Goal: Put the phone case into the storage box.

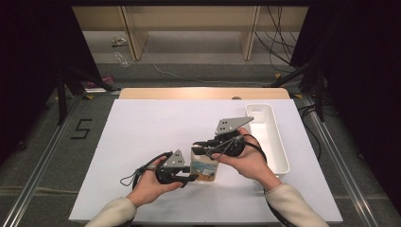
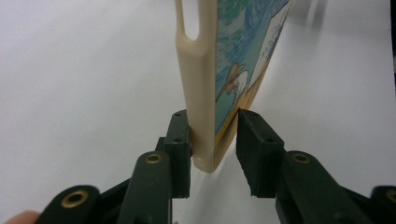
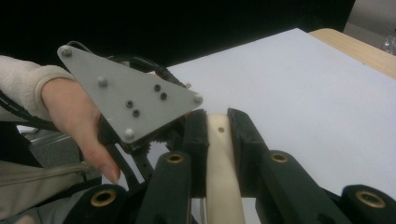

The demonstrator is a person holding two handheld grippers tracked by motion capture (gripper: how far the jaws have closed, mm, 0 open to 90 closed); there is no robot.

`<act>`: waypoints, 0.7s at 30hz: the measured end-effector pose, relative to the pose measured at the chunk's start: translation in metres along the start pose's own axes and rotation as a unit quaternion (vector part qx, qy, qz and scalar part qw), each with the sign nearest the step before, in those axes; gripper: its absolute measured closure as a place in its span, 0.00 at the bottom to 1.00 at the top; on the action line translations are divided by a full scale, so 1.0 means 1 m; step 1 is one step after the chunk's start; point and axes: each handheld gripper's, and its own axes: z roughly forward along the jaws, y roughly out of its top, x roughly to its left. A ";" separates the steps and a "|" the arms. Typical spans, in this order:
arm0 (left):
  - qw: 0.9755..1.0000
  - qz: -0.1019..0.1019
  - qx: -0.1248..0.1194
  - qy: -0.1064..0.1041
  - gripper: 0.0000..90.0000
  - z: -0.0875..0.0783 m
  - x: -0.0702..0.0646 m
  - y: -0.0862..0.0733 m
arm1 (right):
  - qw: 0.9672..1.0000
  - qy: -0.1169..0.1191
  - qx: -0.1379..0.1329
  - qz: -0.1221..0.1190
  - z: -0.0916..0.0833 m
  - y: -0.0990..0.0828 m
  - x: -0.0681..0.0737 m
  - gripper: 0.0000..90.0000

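The cream plastic case with a cartoon picture [image 1: 204, 166] stands upright on the white surface [image 1: 142, 142] — the right gripper [image 1: 204, 144] already pinches its top edge. The left gripper [image 2: 214, 149] has only one pad touching, not gripping yet. Lifting it remains — maybe into the white tray [image 1: 276, 142].

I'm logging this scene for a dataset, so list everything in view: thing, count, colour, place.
phone case: one, cream with a blue picture, standing on edge on the board between the grippers.
tray: one, white, right side of the board.
board: one, white, over the table.
table: one, light wood, far edge showing.
shelving: one, light wood, behind the table.
cables: several, black, on the floor at the back right.
left gripper: one, black, around the case's near edge, one pad touching.
right gripper: one, black, clamped on the case's rim.
hands: two, pale sleeves.
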 end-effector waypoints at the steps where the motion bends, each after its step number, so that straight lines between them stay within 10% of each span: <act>1: 1.000 0.003 0.002 0.000 0.76 -0.001 0.000 0.000 | 1.000 0.000 0.000 0.001 0.000 0.000 0.000 0.89; 21: 1.000 -0.009 0.008 0.004 0.87 -0.006 0.002 0.003 | 1.000 0.009 -0.007 0.002 -0.001 0.001 0.000 0.88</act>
